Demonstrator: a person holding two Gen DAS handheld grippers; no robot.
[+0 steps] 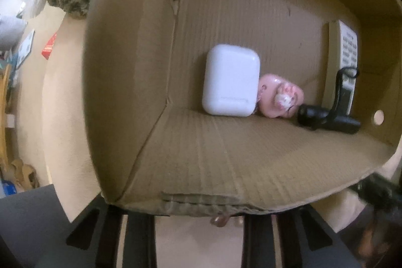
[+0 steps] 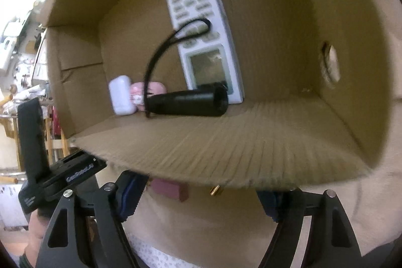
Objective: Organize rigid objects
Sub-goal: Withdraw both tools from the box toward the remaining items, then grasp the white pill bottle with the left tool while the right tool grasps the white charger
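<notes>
Two grippers at box (image 2: 226,142) front wall: right gripper (image 2: 201,200) spread, empty, w/ pink block (image 2: 170,189) just ahead, left of centre; left gripper (image 1: 198,220) pressed together, hold unclear. Probably best: centre jaws on block, clear of cardboard, then squeeze.

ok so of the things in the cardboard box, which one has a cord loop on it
The black cylinder, lying on its side in front of the white remote. Its cord arcs up over the remote's buttons; the white case and pink figure have none.
</notes>
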